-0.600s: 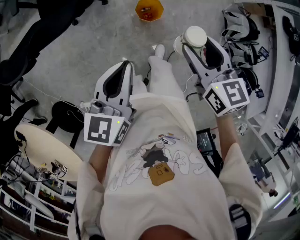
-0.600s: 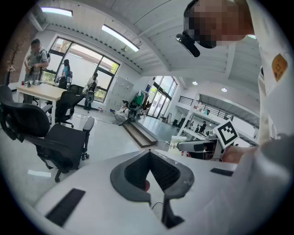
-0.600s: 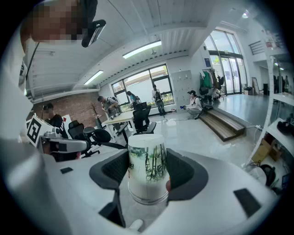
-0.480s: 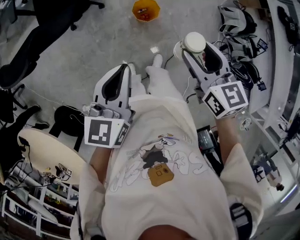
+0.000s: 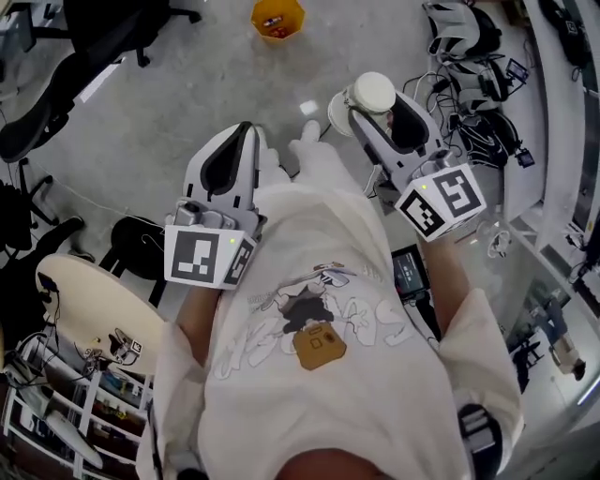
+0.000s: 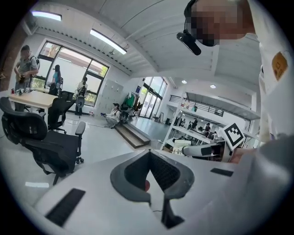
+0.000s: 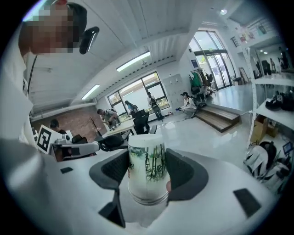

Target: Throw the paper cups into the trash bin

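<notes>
Head view, near to far; all positions ref. the orange bin.

1. Person's white shirt: closest to camera, well short of the bin.
2. Round table: left of the shirt, well apart from the bin, on its near-left side.
3. Left gripper: held out from the shirt, near side of the bin and slightly left of it, well apart. Left gripper view: jaws clenched, pads meeting at the tips, nothing betw. them.
4. Right gripper: near-right of the bin, well apart, somewhat closer to it than the left one. Right gripper view: jaws grasping a paper cup, one pad on each side wall, rolled rim toward the camera. White cup, green print. In head view the cup sticks out past the jaw tips; it's not over the bin.
5. Shoe: on the grey floor betw. the two grippers, near side of the bin.
6. Bin: on the floor, farthest out, open top up; contents can't be made out.
7. Black chair: left of the bin, apart from it.
</notes>
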Tool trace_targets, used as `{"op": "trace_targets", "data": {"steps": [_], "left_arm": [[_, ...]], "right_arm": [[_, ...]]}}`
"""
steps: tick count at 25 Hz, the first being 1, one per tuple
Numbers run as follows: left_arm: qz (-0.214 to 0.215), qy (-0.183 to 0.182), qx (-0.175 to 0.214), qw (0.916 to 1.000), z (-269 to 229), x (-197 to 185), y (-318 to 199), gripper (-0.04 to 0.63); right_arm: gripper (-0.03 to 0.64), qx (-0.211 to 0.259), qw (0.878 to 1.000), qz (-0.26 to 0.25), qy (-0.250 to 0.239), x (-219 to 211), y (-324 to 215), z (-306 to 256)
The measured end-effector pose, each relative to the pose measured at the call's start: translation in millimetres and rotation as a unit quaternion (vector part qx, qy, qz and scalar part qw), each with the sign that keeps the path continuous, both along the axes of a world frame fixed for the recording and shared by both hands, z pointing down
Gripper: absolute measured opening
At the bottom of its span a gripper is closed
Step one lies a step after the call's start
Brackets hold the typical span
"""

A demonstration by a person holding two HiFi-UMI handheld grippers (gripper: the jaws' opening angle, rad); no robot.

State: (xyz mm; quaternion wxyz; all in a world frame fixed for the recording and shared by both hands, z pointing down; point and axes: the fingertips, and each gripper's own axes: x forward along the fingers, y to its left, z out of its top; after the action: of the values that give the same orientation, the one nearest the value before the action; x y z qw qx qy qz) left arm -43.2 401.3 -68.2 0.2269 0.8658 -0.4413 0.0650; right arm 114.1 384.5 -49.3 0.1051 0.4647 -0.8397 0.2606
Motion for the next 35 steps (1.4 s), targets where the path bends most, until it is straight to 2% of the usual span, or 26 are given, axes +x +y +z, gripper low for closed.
{"op": "trace_targets", "data": {"steps": [5,9,13,17,23,29,35], "left_arm": [[0.002,-0.010,0.017,0.9998,-18,28,13,0.003],[-0.005,-0.019,0.003,0.9998,-9,48,17,0.003],[-0.015,-0.030,0.002,0.9994,-6,65,15,0.003],[-0.020,-0.031,-0.012,0.9992,1,67,13,0.003],[-0.025,-0.018,-0.019,0.9993,17,40,-49,0.003],[-0.015,-0.013,-0.005,0.9998,18,-1,-136,0.003],[0.003,-0.007,-0.033,0.9994,31,-22,-215,0.003]], "right_arm": [[0.262,0.012,0.999,-0.003,-0.031,24,15,-14],[0.262,0.017,0.999,-0.010,-0.040,50,16,-12],[0.262,0.031,0.999,-0.018,-0.028,73,6,-14],[0.262,0.019,0.999,-0.029,-0.032,74,-1,-5],[0.262,0.011,0.999,-0.039,-0.021,42,-62,10],[0.262,0.004,0.999,-0.042,-0.015,-5,-143,26],[0.262,-0.021,0.999,-0.035,-0.017,-27,-221,48]]}}
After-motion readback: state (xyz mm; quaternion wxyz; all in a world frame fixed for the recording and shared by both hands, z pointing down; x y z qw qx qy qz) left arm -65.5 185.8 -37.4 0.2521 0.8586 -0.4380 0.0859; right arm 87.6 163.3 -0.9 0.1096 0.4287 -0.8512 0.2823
